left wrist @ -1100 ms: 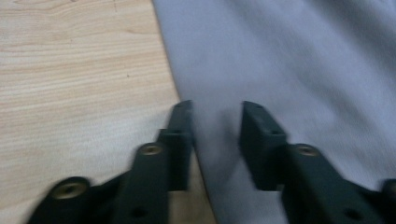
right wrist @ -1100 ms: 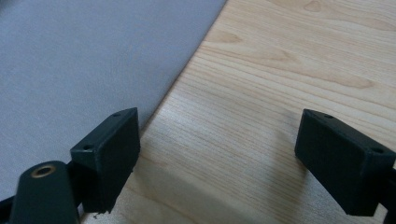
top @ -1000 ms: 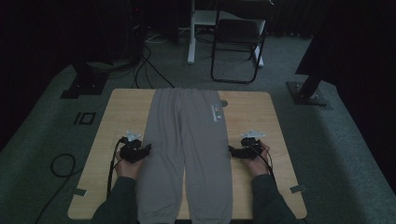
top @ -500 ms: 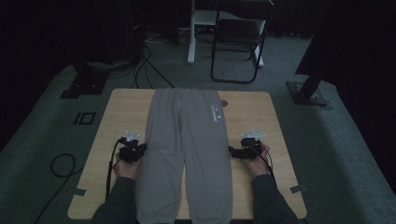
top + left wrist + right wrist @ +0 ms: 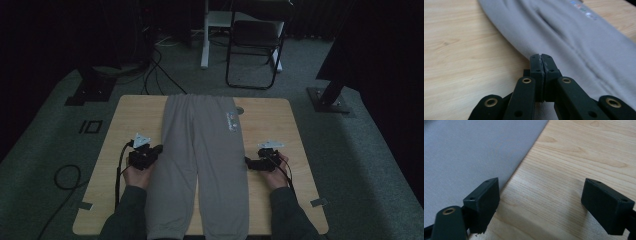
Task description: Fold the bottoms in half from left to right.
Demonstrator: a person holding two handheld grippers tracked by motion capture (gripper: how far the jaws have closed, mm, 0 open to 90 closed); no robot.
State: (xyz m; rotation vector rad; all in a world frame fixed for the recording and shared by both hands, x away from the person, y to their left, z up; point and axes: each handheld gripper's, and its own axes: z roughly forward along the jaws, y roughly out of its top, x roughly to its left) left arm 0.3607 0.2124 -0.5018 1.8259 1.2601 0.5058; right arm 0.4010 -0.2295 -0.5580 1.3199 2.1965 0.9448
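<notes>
Trousers (image 5: 205, 165) are lying flat along the table (image 5: 280, 125) centre, waistband at 12 o'clock, legs running to 6. Left gripper (image 5: 541, 58) is pinching the trouser edge at 9 o'clock, jaws pressed together on the cloth. Right gripper (image 5: 541, 202) is sitting at 3 o'clock, jaws spread over bare wood beside the hem.

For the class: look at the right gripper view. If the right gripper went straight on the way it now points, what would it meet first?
Probably the bare wooden table: the open right gripper points down at it, and the edge of the grey trousers lies just beyond one of its fingers. How far above the wood it is cannot be told.
</notes>
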